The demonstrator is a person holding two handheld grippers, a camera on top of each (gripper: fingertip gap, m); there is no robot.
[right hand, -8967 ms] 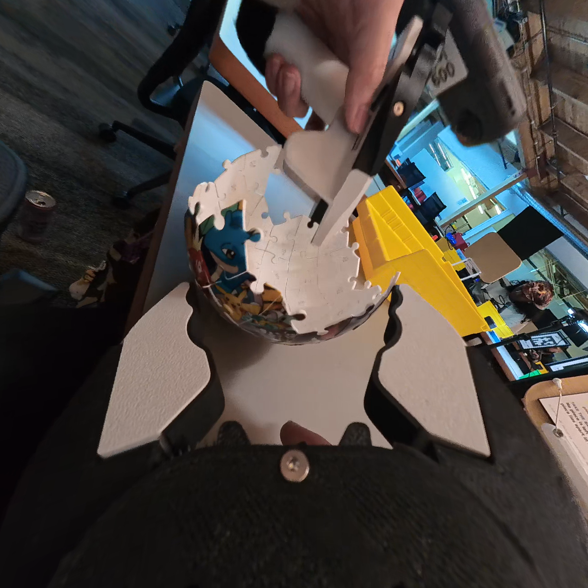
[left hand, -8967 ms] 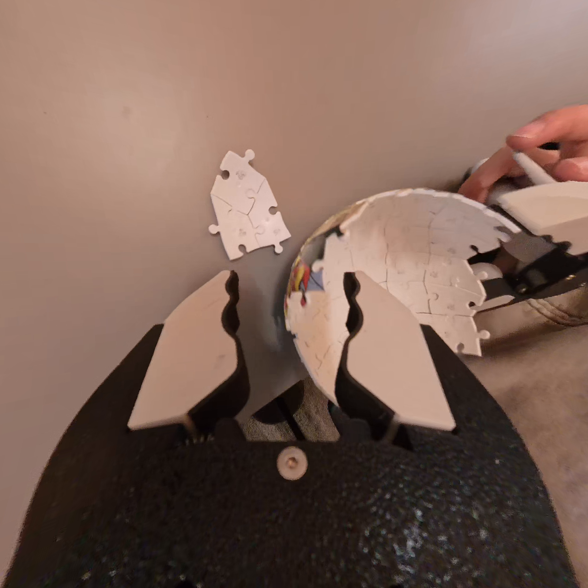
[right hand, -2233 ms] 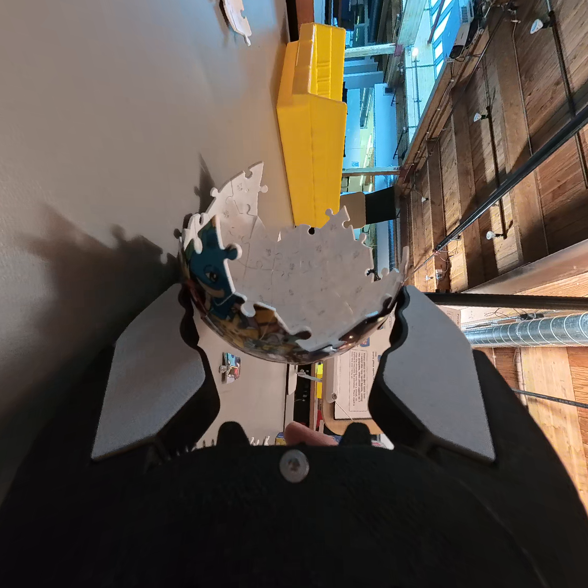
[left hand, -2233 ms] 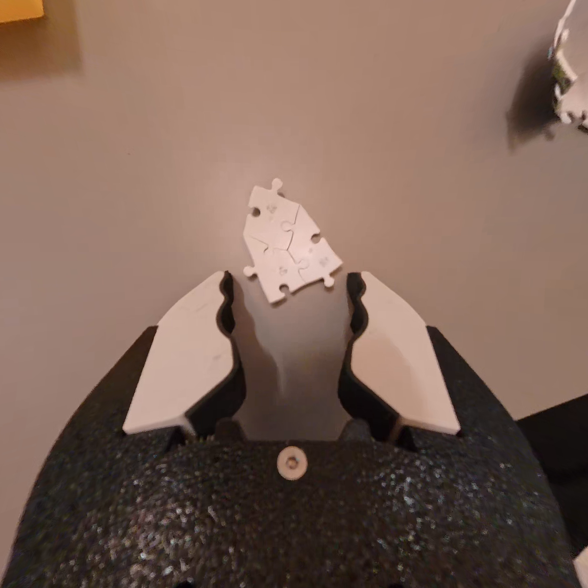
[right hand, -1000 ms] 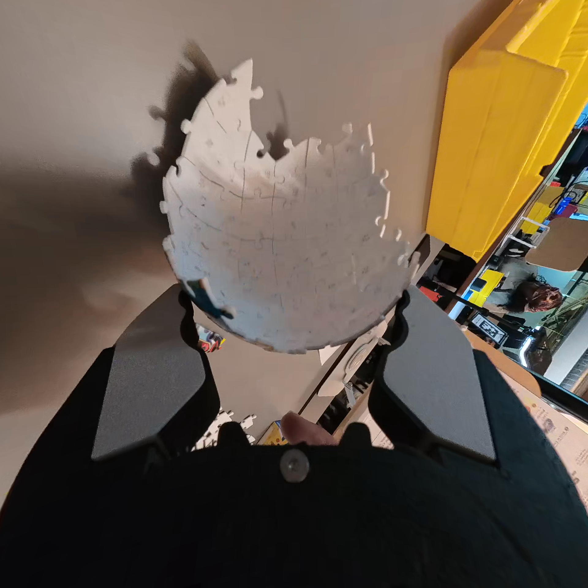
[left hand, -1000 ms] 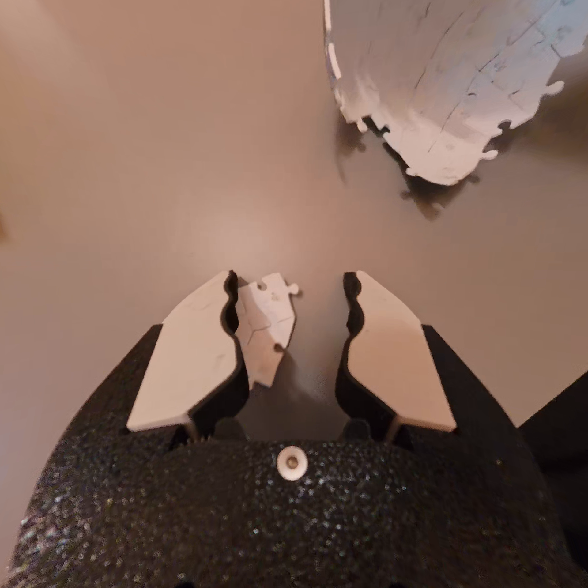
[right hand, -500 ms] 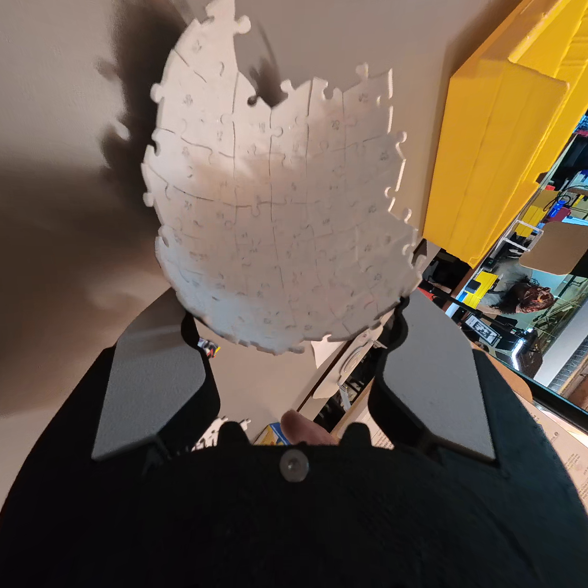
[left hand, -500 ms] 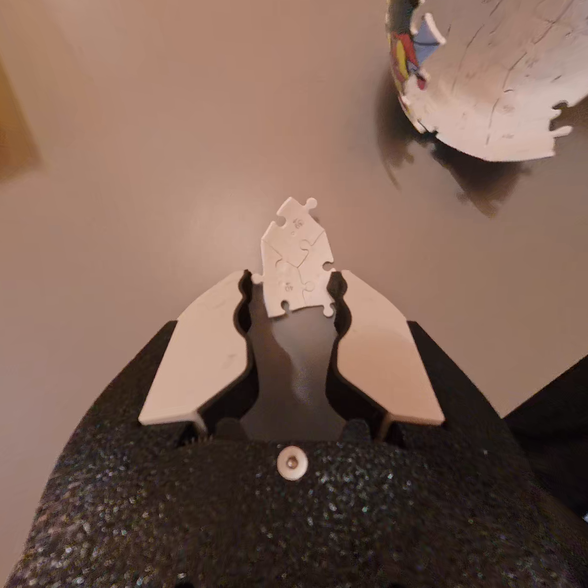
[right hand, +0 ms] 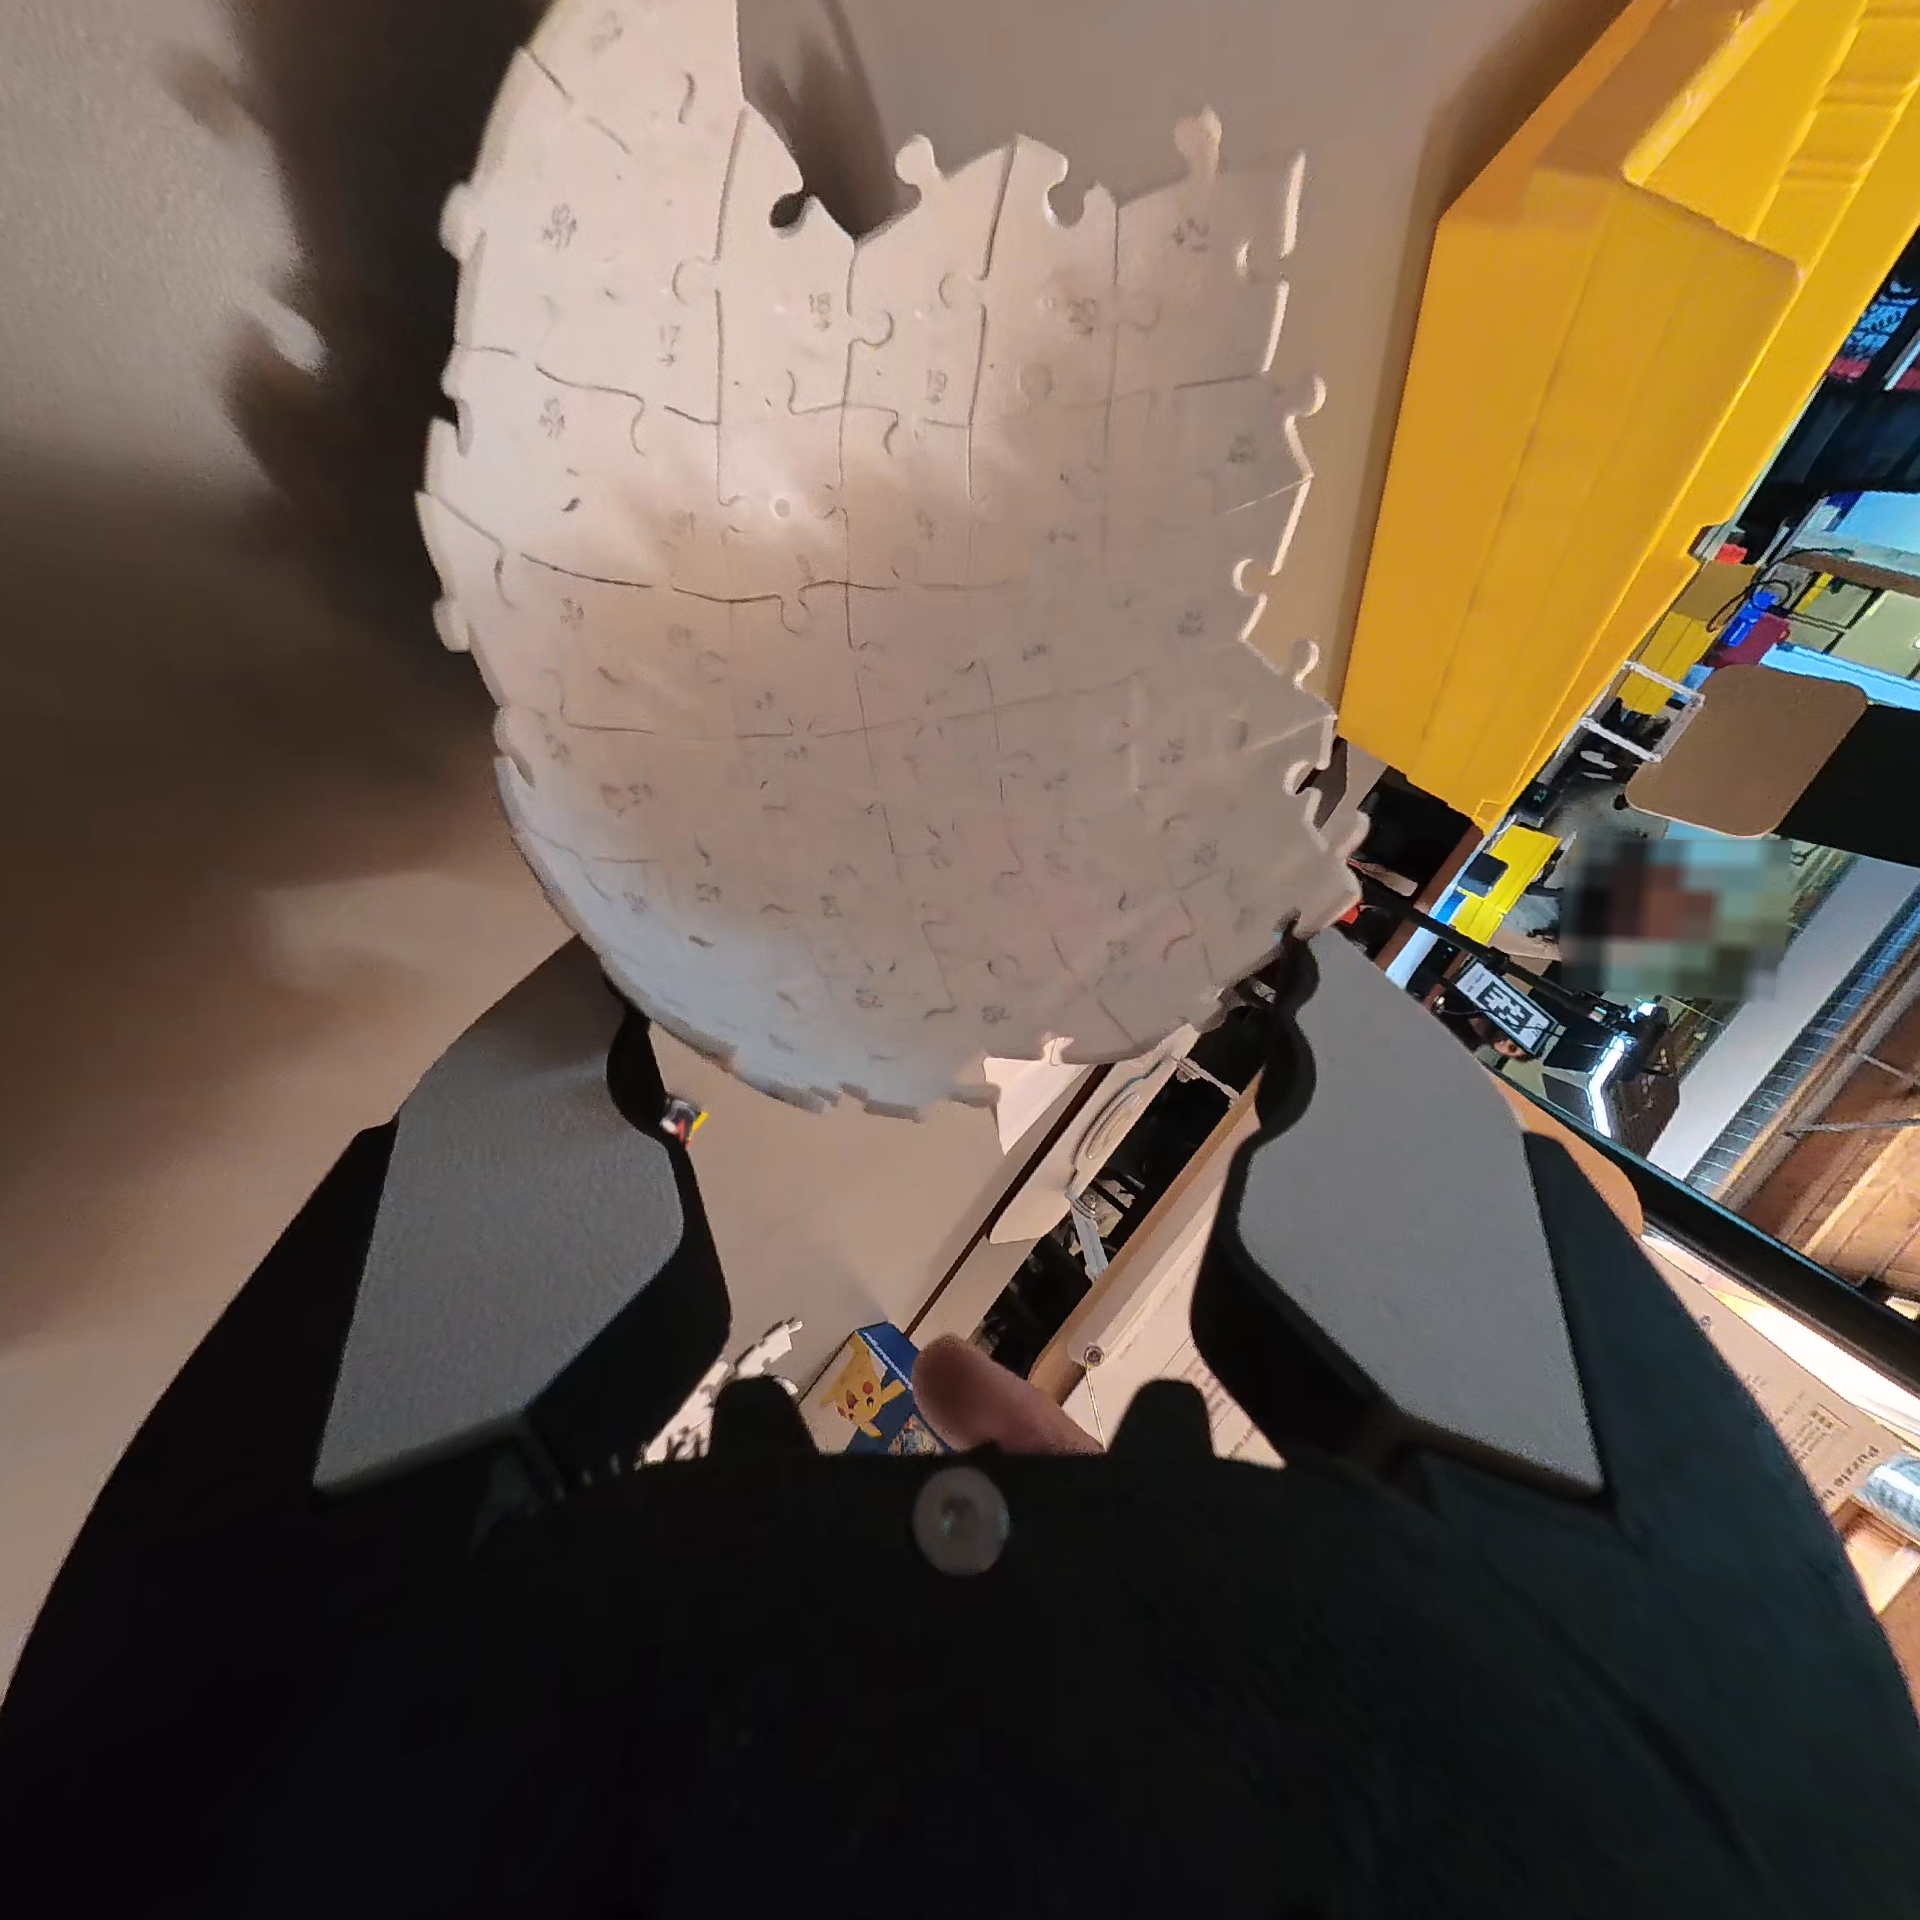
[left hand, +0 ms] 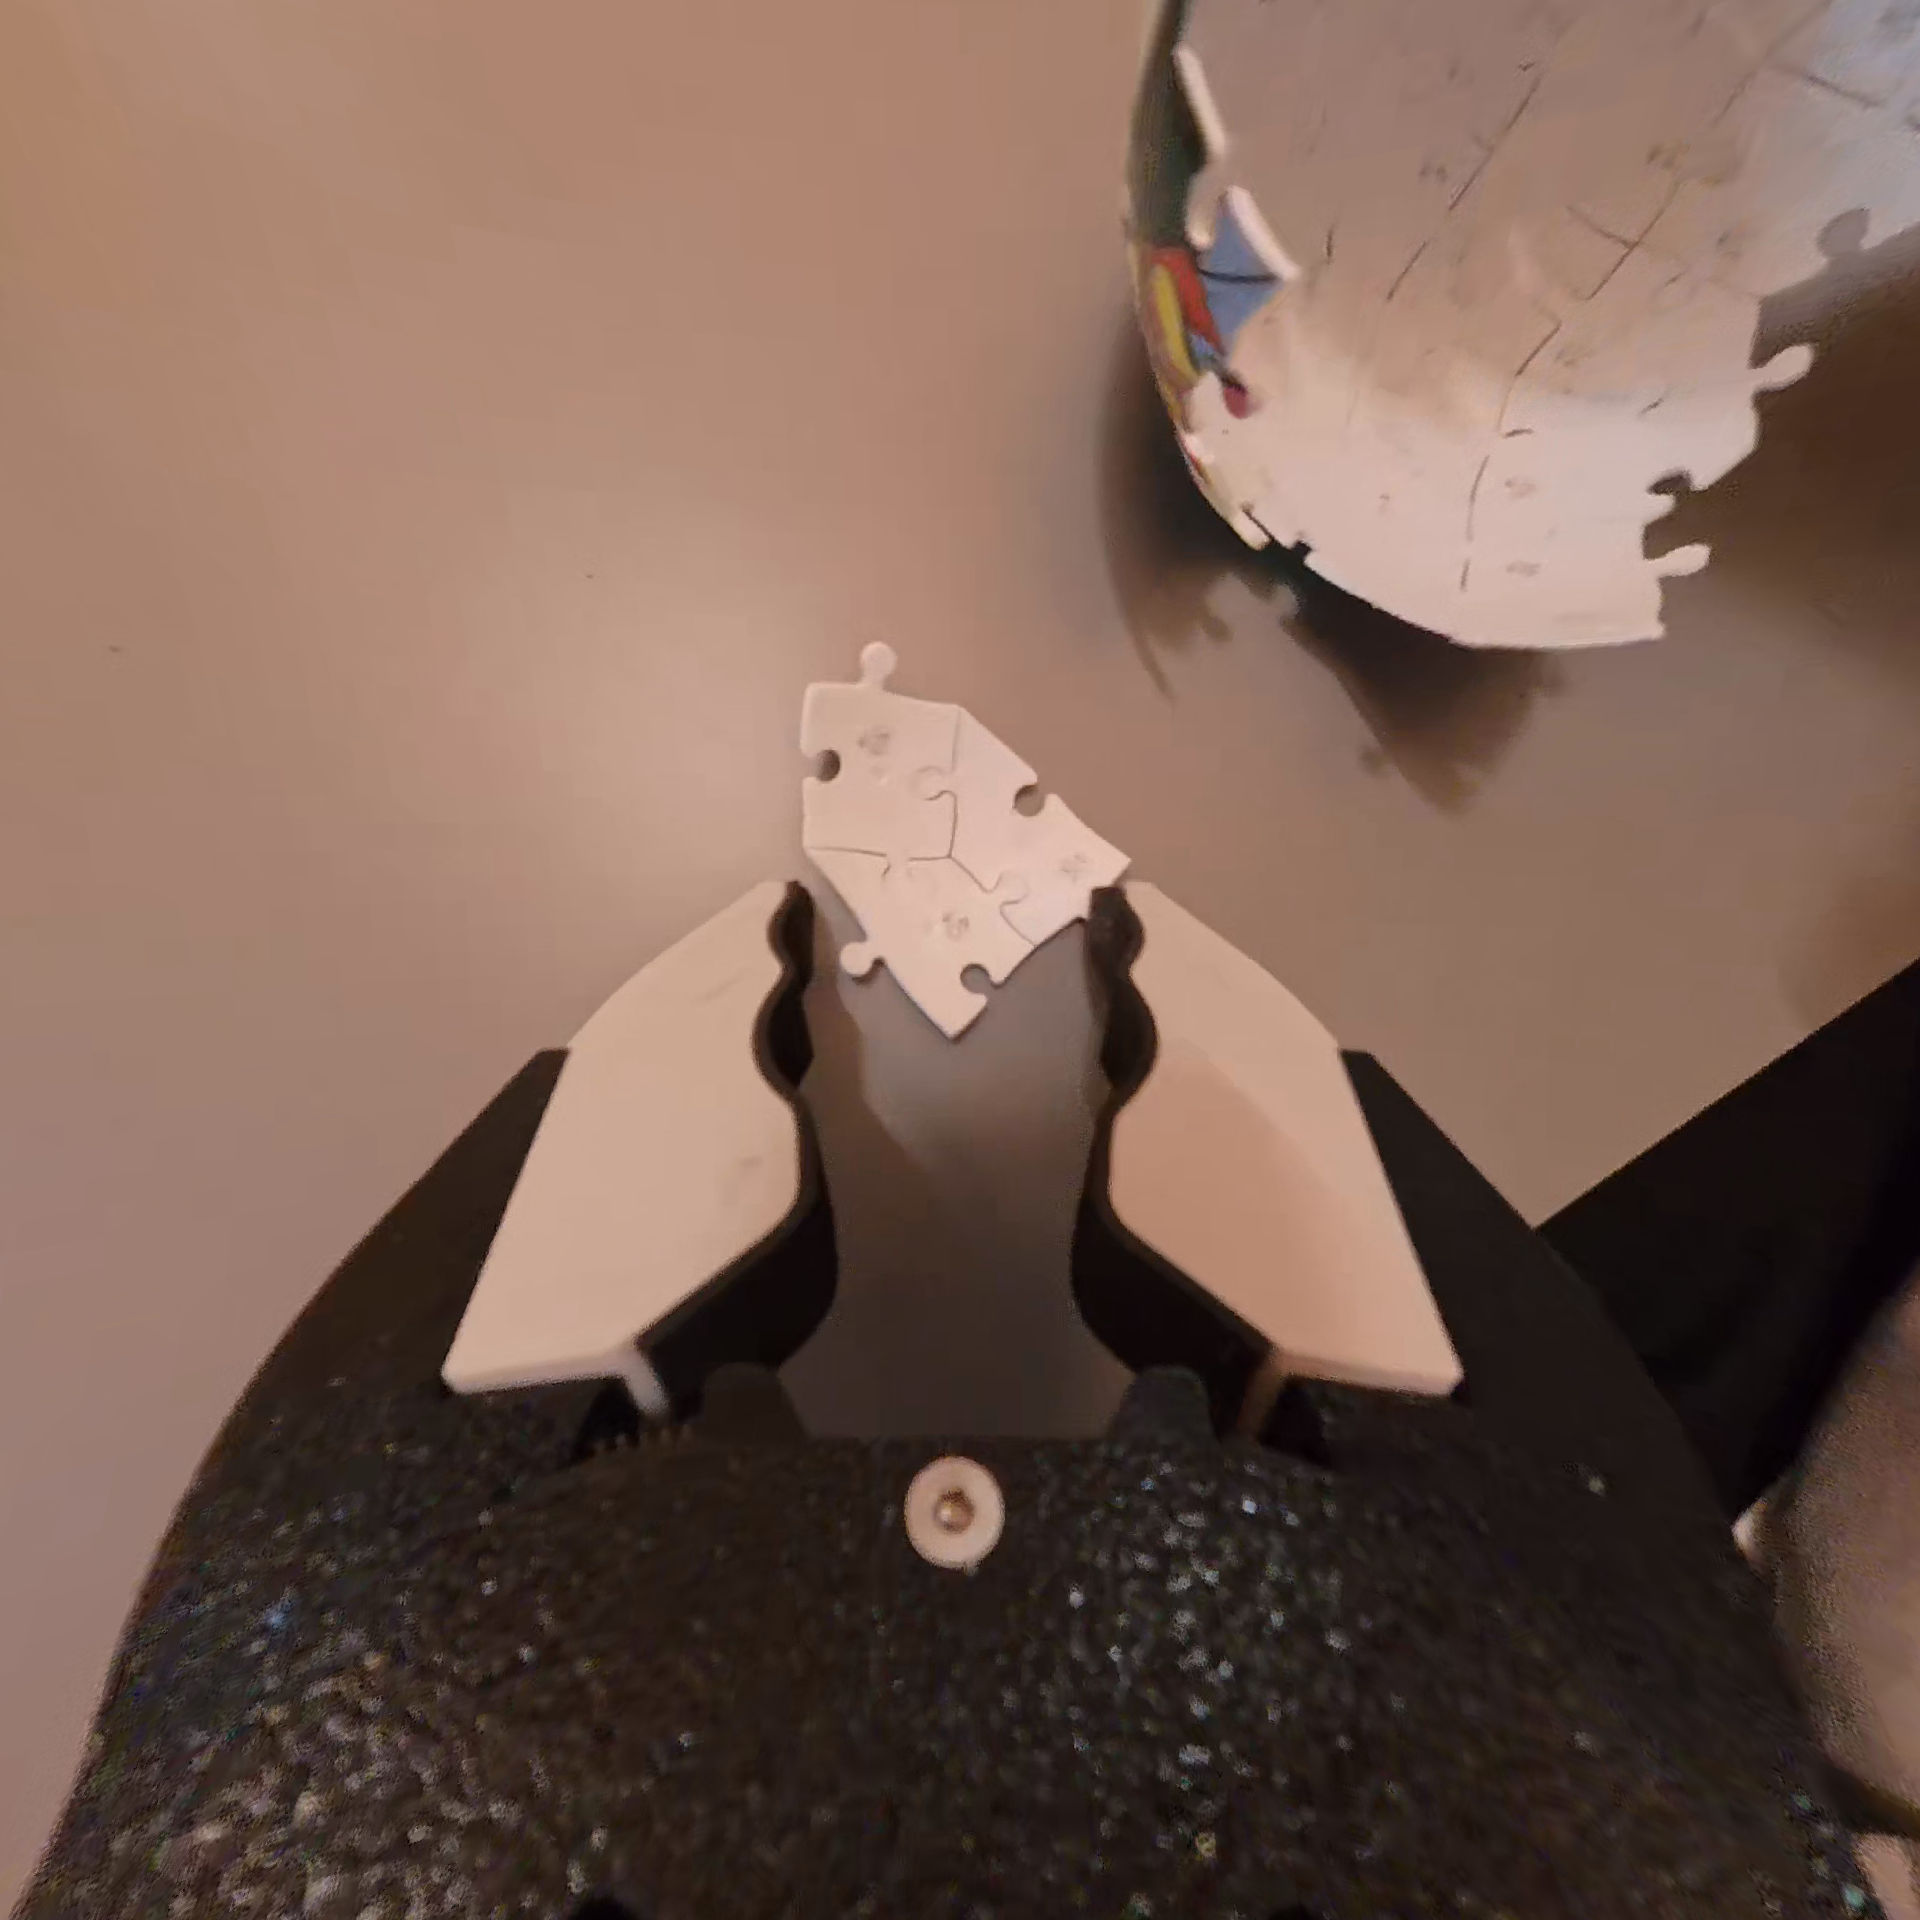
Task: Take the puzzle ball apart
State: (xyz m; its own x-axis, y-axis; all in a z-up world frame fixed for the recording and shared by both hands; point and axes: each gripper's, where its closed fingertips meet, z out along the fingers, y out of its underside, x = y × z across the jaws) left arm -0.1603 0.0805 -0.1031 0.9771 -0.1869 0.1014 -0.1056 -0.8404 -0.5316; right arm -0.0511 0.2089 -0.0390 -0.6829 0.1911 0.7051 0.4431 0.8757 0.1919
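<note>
The puzzle ball is a half shell (right hand: 862,582), white inside and with a colourful print outside. My right gripper (right hand: 956,997) is shut on its lower rim and holds it above the table, with the inside facing the camera. The shell also shows at the upper right of the left wrist view (left hand: 1507,312). A small cluster of joined white pieces (left hand: 935,862) sits between the fingertips of my left gripper (left hand: 948,914). The jaws stand narrowed on it, and the right tip touches its corner. I cannot tell whether the cluster is off the table (left hand: 416,416).
A yellow bin (right hand: 1610,364) stands on the table past the shell. Loose puzzle pieces (right hand: 748,1382) and a small printed box (right hand: 873,1392) lie near the table edge. The black body of the right gripper (left hand: 1714,1195) shows at the right of the left wrist view.
My left jaws have closed from wide open onto the cluster, which has turned between the tips. The right gripper has tilted the shell and brought it closer to the left gripper.
</note>
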